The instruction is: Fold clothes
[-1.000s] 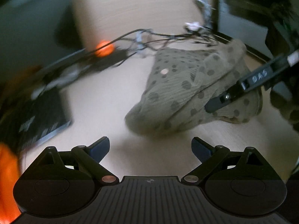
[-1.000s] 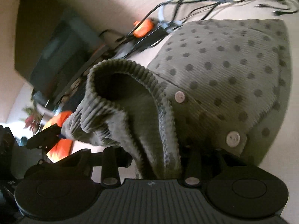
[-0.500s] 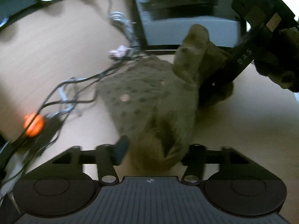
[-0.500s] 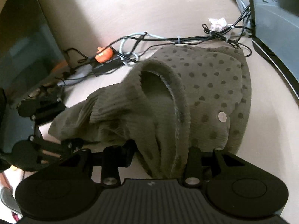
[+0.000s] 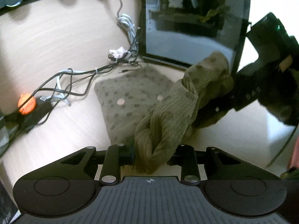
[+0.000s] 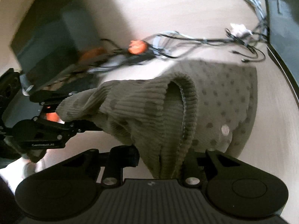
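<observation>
An olive corduroy garment [image 5: 130, 97] with dark dots and pale buttons lies partly flat on the light wooden table [image 5: 46, 43]. Its near edge is bunched into a thick fold between the jaws of my left gripper [image 5: 152, 155], which are closing and press on the cloth. In the right wrist view the same garment [image 6: 224, 97] has a ribbed opening raised off the table. My right gripper [image 6: 162, 160] has closing jaws that pinch that raised fold. Each gripper shows in the other's view, the right gripper [image 5: 209, 104] at the right and the left gripper [image 6: 69, 110] at the left, with cloth stretched between them.
Tangled black and white cables [image 5: 74, 78] run behind the garment to an orange piece [image 5: 26, 103] at the left. A crumpled white scrap [image 5: 117, 51] lies by a dark glass-fronted case [image 5: 186, 28] at the back right. A dark box [image 6: 46, 43] stands at the far left.
My left gripper came in open, then closed on the garment's near edge. Both grippers have risen, pulling the cloth up from the table between them.
</observation>
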`<state>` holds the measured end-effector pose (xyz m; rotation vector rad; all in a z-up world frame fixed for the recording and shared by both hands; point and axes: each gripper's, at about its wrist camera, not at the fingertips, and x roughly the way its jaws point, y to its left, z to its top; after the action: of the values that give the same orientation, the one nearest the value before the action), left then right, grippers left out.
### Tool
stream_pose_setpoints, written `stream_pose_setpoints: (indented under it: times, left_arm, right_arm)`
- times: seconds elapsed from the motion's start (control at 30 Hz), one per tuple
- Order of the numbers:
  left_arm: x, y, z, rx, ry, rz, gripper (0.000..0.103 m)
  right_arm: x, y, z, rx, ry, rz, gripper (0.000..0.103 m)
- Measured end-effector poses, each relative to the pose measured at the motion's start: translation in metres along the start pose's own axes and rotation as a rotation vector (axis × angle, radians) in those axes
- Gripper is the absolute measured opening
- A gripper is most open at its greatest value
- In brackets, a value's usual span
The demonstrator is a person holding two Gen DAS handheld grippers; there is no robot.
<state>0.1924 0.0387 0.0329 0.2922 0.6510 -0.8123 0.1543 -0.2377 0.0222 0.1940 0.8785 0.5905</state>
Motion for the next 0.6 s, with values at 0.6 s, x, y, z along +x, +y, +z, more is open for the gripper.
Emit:
stream_pose_setpoints:
  times: [0.6]
  left_arm:
    - [0.103, 0.051, 0.085, -0.276, -0.062, 0.122, 0.067]
  right_arm:
    - [0.100, -0.122, 0.055, -0.017, -0.181, -0.301, 0.062]
